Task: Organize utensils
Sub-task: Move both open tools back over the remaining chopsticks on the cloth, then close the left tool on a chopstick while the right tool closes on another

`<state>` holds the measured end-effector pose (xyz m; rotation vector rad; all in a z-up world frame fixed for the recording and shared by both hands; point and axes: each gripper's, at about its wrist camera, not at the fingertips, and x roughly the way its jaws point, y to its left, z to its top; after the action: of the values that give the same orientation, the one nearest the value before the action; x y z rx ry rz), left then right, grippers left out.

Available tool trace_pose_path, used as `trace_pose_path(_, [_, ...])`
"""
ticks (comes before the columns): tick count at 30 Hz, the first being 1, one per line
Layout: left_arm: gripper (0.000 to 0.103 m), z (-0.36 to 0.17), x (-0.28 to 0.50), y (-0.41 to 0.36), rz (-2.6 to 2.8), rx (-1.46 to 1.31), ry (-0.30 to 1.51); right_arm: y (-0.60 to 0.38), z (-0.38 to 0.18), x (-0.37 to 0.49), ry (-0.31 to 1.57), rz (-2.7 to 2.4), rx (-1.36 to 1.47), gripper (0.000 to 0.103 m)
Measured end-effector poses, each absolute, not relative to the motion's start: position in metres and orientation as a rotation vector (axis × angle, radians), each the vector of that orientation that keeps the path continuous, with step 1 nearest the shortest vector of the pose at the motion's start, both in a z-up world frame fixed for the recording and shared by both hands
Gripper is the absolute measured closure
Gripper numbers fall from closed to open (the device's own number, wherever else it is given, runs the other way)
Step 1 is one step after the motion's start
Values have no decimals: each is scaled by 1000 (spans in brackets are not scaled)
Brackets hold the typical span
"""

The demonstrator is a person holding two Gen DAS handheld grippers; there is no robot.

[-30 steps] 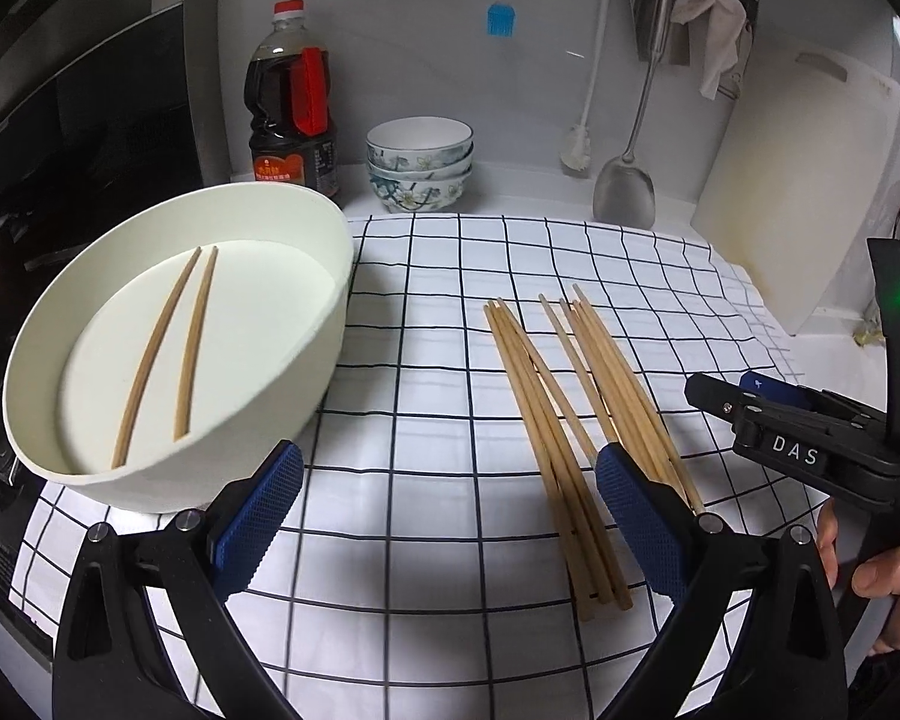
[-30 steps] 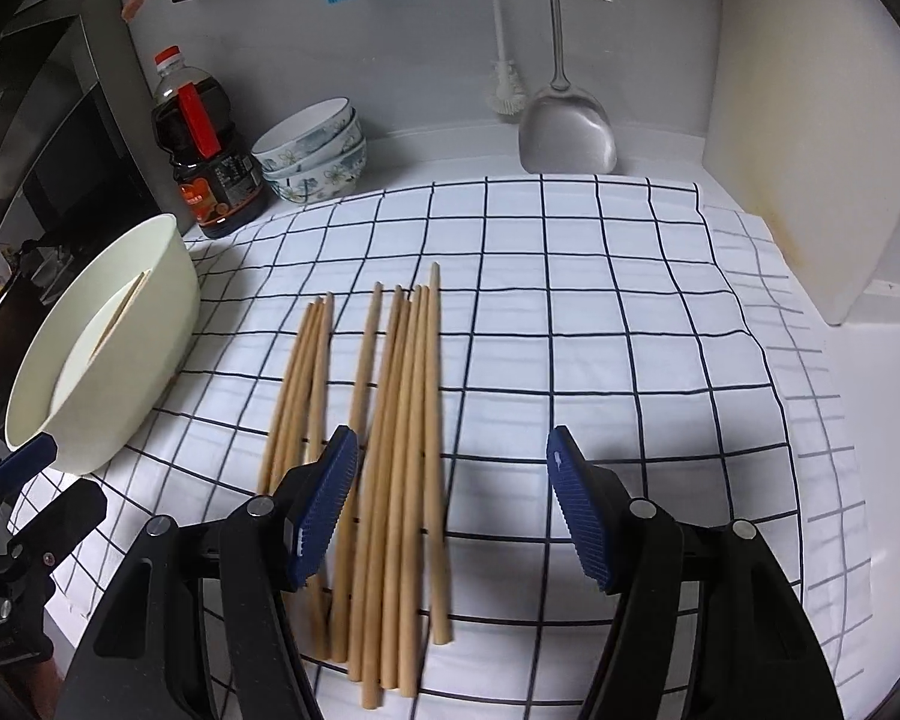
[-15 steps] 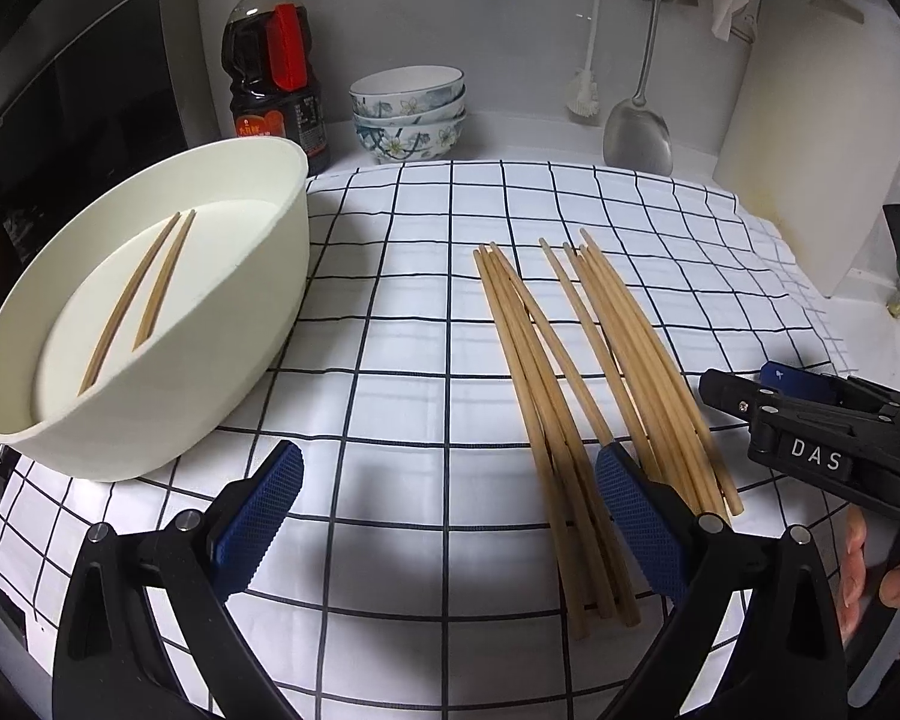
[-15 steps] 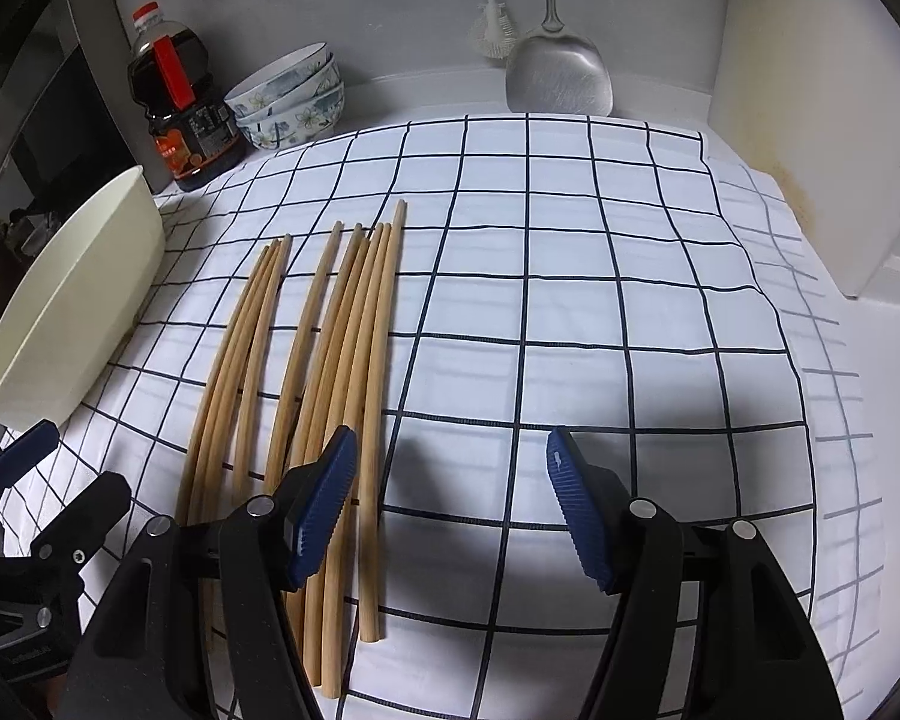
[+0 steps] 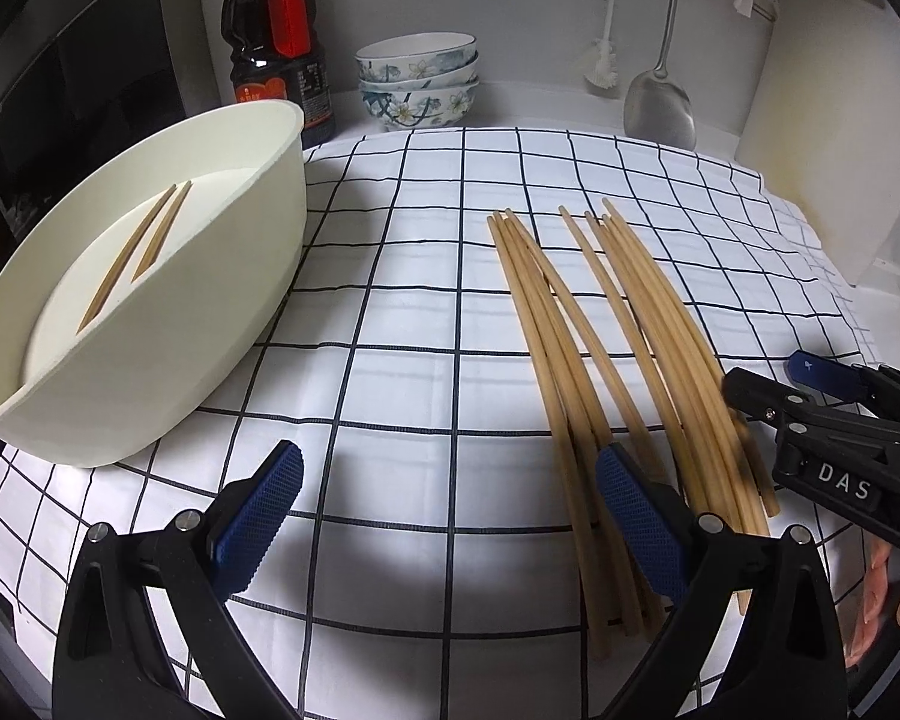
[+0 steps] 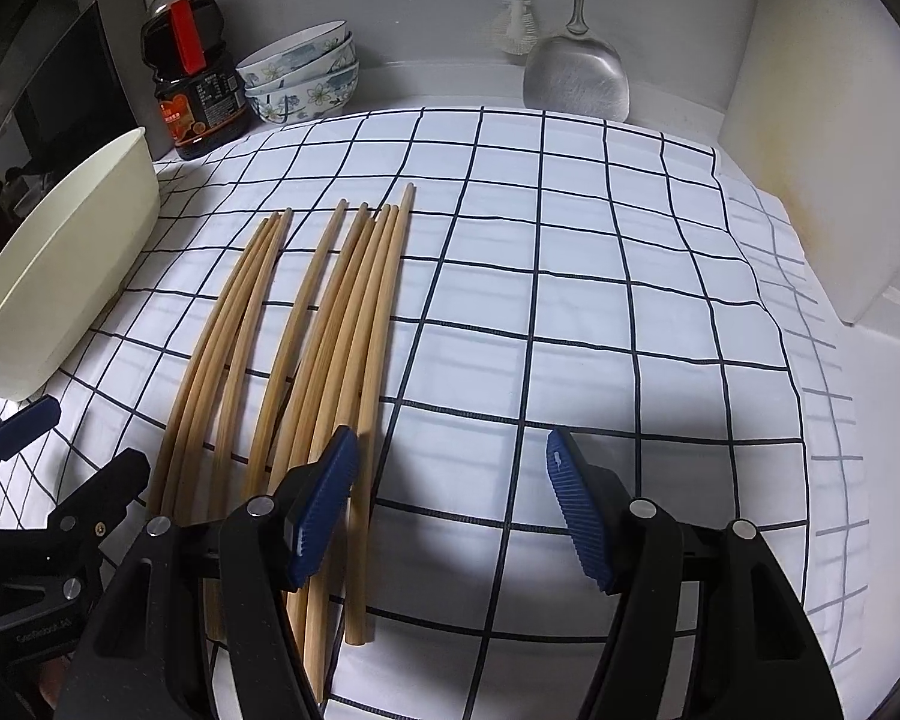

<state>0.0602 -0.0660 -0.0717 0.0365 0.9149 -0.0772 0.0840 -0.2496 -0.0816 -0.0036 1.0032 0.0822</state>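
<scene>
Several wooden chopsticks (image 5: 606, 348) lie side by side on a white checked cloth (image 5: 402, 324); they also show in the right wrist view (image 6: 306, 336). A cream oval tub (image 5: 168, 324) at the left holds two chopsticks (image 5: 138, 252). My left gripper (image 5: 450, 516) is open and empty, low over the cloth, its right pad (image 5: 642, 522) over the near ends of the chopsticks. My right gripper (image 6: 450, 504) is open and empty, its left pad (image 6: 324, 498) over the rightmost chopsticks' near ends. The right gripper also shows at the right edge of the left wrist view (image 5: 840, 438).
A dark sauce bottle (image 5: 279, 42) and stacked floral bowls (image 5: 417, 81) stand at the back. A metal spatula (image 5: 660, 102) and a brush (image 5: 600, 66) hang on the wall. A white cutting board (image 5: 834, 138) leans at the right. The tub also shows at left (image 6: 60, 264).
Both grippers have moved lower and closer to the cloth and the chopsticks' near ends. The tub and chopsticks have not moved. Both grippers stay open.
</scene>
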Motion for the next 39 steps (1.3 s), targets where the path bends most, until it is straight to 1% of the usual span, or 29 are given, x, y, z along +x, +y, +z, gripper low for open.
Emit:
trace_pose_path(10, [7,-78,66,-65,-64,25,933,-243,-85,84,1007,92,-55,40])
trace_pose_path(24, [6,-84,76,-71,-15,65,955,-256,-86,86,1003,73,-26,40])
trace_pose_path(31, [7,-84,89,-74,-52,44,1000,-251,-87,87,984,90,-39,41])
trace_pose_path(32, [6,-84,91,-73,-54,33,1002,-250,-87,87,981,97,-44,43])
trace_pose_path(34, [7,-85,90,-74,-53,31,989,-248,-86,87,978,111,-51,51])
trace_pose_path(35, [10,-85,89,-75,-55,35,981,-246,-86,86,974,119,-57,54])
trace_pose_path(37, [17,-83,88,-79,-70,48,963,-243,-85,86,969,129,-68,65])
trace_pose_path(38, [24,-82,87,-81,-79,52,956,-241,-85,85,967,134,-73,68])
trace_pose_path(39, [30,-81,86,-82,-83,56,949,-240,-85,85,965,138,-76,72])
